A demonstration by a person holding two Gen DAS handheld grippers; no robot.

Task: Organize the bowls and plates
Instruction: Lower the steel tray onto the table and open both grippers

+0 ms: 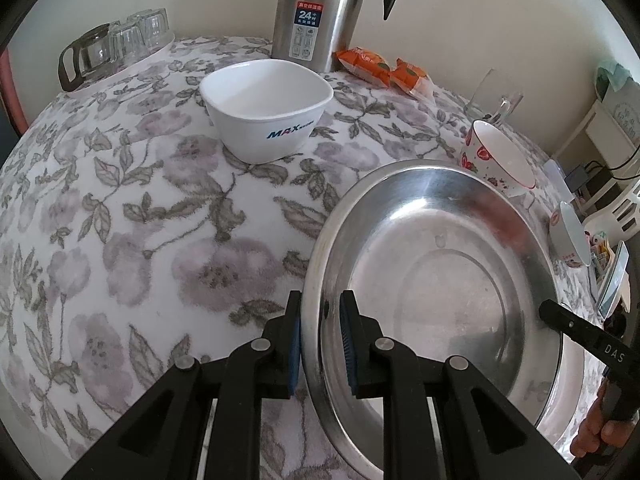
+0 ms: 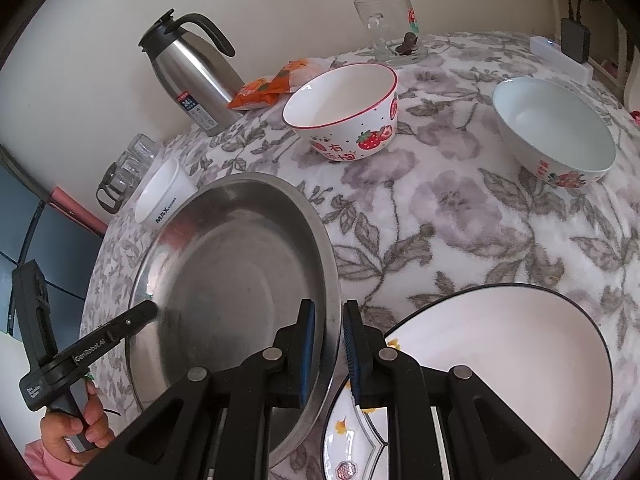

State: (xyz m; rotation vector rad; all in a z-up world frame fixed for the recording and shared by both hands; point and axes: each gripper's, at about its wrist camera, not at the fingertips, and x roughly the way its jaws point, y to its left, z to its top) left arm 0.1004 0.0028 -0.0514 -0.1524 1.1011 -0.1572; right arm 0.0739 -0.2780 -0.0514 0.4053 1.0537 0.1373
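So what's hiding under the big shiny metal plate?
Under the steel plate's near right edge you can see part of a white plate with a dark rim and yellow flowers. Elsewhere the flowery tablecloth shows around it. Whatever lies beneath its middle is covered.

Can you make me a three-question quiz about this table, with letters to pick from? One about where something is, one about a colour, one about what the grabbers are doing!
1. Where is the white square bowl with blue MAX lettering?
A. in front of the steel thermos jug
B. inside the round steel plate
C. on the floor

2. What colour is the strawberry bowl rim?
A. green
B. red
C. black

3. What are both grippers doing?
A. hanging open
B. pinching the steel plate's rim
C. holding glasses

Answers: 1 A, it stands on the cloth before the jug. 2 B, a red line rings it. 3 B, the left gripper and right gripper each clamp the rim.
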